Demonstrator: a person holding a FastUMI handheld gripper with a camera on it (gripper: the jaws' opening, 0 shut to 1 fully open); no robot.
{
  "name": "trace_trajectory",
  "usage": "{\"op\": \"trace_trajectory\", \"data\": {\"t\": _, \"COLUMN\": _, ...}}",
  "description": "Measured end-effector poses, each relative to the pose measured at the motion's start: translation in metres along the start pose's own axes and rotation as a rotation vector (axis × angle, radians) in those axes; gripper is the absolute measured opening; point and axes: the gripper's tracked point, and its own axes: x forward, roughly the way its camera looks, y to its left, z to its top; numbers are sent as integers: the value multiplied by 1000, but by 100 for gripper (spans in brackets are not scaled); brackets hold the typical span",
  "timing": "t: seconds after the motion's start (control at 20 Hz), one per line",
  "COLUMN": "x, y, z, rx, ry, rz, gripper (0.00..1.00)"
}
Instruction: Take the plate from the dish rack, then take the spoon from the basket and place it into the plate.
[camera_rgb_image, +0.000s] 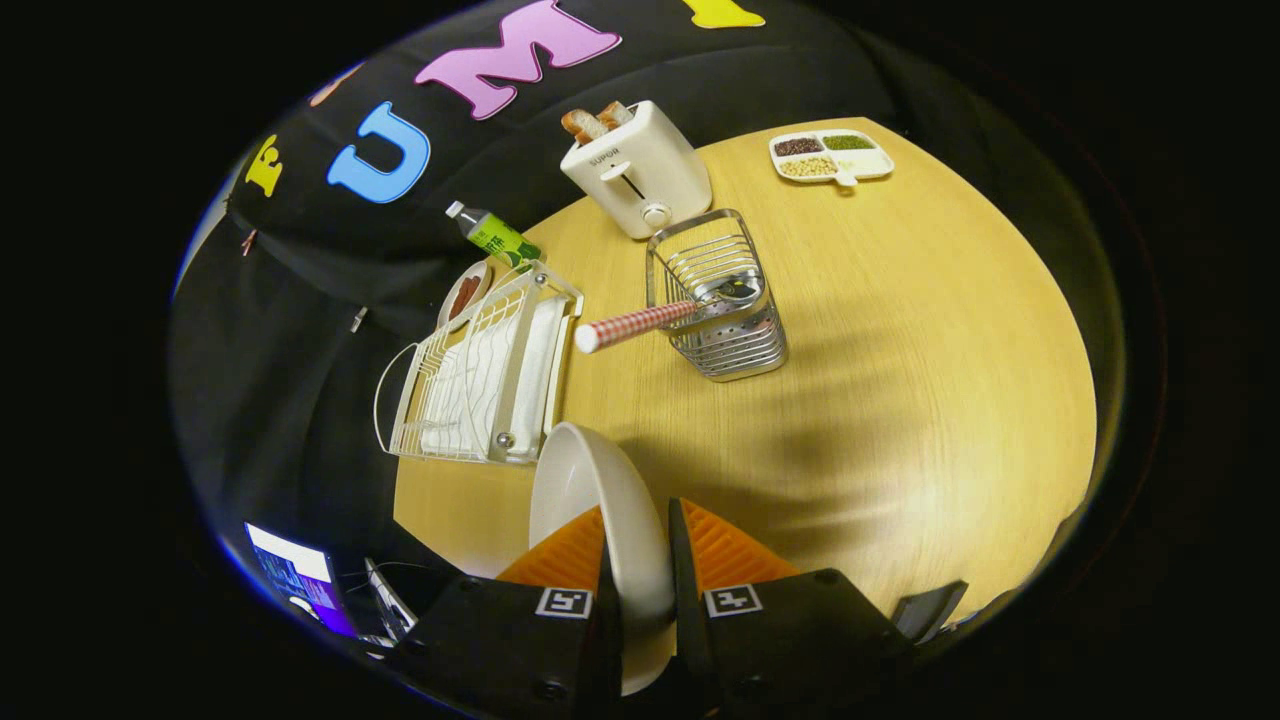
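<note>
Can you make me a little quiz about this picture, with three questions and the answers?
1. True or false: the gripper is shut on the white plate.
2. Where is the spoon with the checked handle? A) in the wire basket, B) on the plate, C) in the toaster.
3. Fill in: the dish rack stands beside the ____ bottle.

Key:
1. True: both fingers press on the plate's rim, and the plate is out of the rack.
2. A: its handle sticks out over the basket's edge.
3. Green.
</note>
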Motion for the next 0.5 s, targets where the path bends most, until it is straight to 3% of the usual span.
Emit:
{"op": "trace_trajectory", "data": {"t": 0.3, "x": 37, "y": -13, "z": 6, "rx": -35, "ry": 12, "rz": 23, "gripper": 27}}
{"op": "trace_trajectory", "data": {"t": 0.4, "x": 41, "y": -25, "z": 5, "rx": -79, "ry": 5, "rz": -6, "gripper": 35}}
{"op": "trace_trajectory", "data": {"t": 0.5, "x": 43, "y": -35, "z": 4, "rx": -95, "ry": 6, "rz": -28, "gripper": 35}}
